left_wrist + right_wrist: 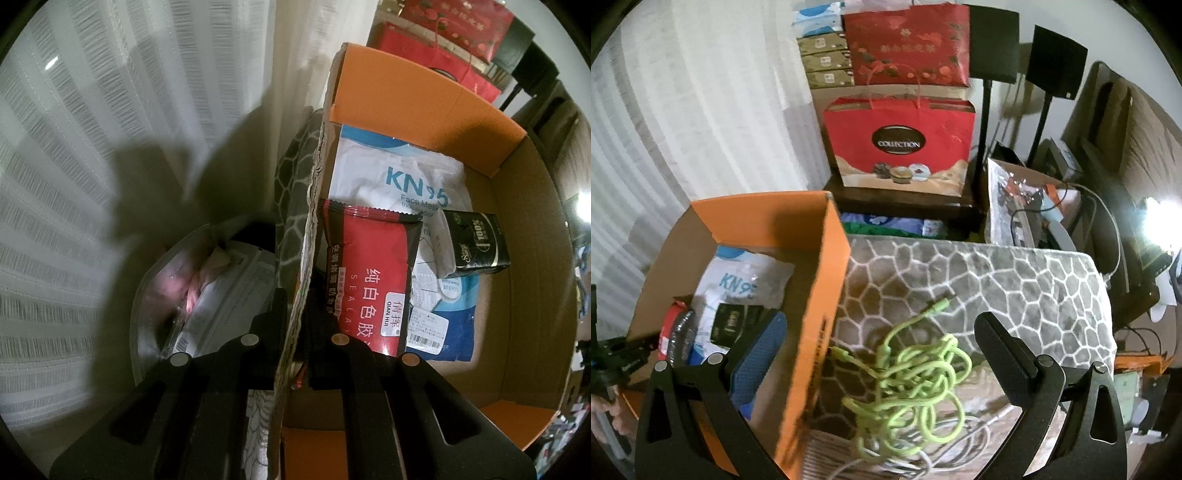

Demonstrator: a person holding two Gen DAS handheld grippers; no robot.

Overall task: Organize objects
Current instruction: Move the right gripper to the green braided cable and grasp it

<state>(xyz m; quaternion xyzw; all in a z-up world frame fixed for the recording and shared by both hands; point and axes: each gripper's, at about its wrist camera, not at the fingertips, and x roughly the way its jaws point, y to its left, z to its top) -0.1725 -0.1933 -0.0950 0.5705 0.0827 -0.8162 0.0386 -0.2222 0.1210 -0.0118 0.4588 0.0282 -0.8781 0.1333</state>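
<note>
Nearest, the right gripper (882, 354) spreads wide over the green cable (908, 384), a light, floppy tangle on the patterned cushion (1015, 280) beside the cardboard box (827, 280); grasp the bundle's thick middle. Left gripper (291, 314) pinches the box wall.

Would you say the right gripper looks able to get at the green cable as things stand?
Probably yes. The right gripper is open, and the green cable lies in a loose tangle on the patterned cushion between its fingers, with nothing on top of it. The orange box wall stands close on the left, and white cable lies underneath.
</note>
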